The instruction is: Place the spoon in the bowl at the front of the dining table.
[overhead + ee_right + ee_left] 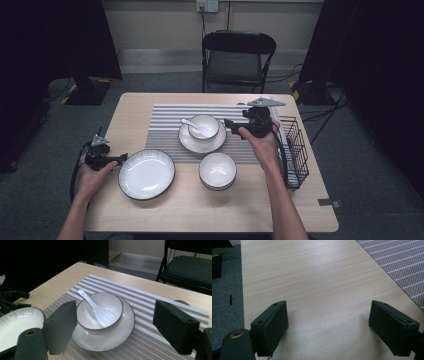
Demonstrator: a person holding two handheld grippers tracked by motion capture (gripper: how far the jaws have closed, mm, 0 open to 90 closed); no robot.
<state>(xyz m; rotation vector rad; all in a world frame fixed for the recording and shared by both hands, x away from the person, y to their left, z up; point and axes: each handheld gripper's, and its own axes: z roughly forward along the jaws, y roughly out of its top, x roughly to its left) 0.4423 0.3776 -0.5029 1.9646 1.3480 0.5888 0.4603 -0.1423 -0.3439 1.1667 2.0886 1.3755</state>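
with our right gripper (113, 327) gaping empty before the bowl (100, 310) on its plate (105, 337) mid-mat, left gripper (329, 327) wide too, we'd take the light, slick, breakable spoon (96, 308) by its raised handle

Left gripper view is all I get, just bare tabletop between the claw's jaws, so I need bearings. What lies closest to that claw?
Observer: A large white plate, just to the right of the left claw in the high view.
Operator: Is the right claw holding anything?
Observer: No. The right claw is open, aimed at a bowl that sits on a saucer.
Operator: Anything in that bowl?
Observer: A white spoon, its handle leaning on the rim.
Operator: Any other dishes?
Observer: A second bowl, with nothing in it, near the mat's front edge.
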